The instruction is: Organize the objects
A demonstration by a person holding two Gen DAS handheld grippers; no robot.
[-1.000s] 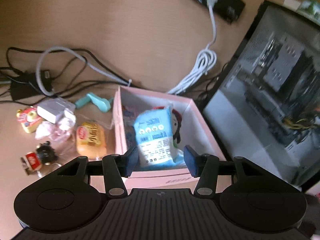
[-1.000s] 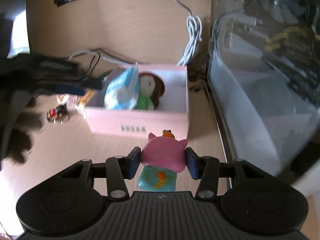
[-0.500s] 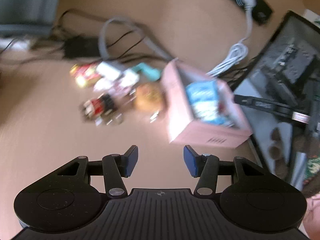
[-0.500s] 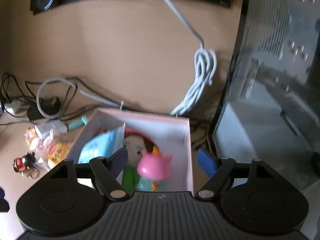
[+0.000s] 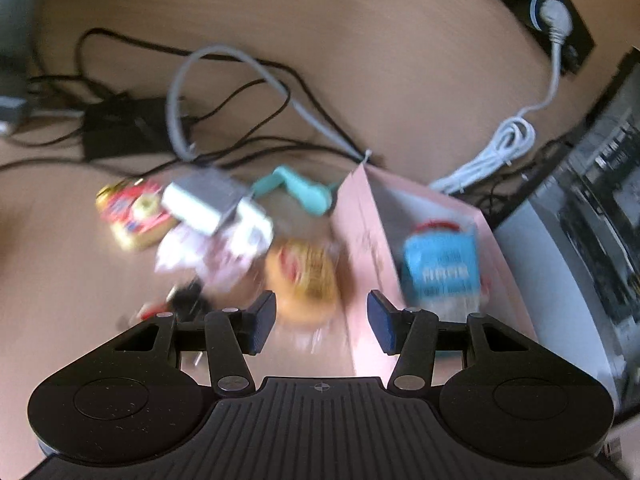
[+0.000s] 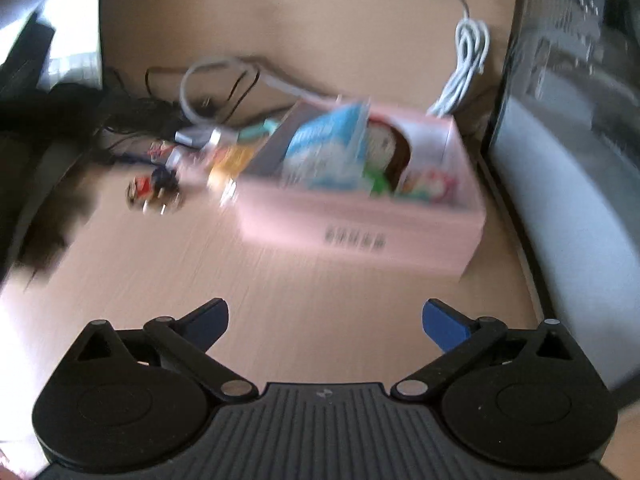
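A pink box (image 6: 360, 216) stands on the wooden desk and also shows in the left wrist view (image 5: 368, 216). It holds a blue packet (image 6: 320, 152), a brown-haired doll (image 6: 390, 148) and a pink pig toy (image 6: 430, 188). My right gripper (image 6: 324, 320) is wide open and empty, in front of the box. My left gripper (image 5: 322, 322) is open and empty, just above an orange snack pack (image 5: 308, 276) lying left of the box. Both views are blurred.
Left of the box lie a red-yellow toy (image 5: 134, 214), a white charger (image 5: 204, 200), a teal clip (image 5: 296, 192) and a small black-red figure (image 6: 150, 192). Cables (image 5: 224, 92) run behind. A computer case (image 6: 572, 120) stands right of the box.
My right gripper let the pink pig toy go into the box, opened wide and drew back. My left gripper swung away from the box to above the orange snack pack.
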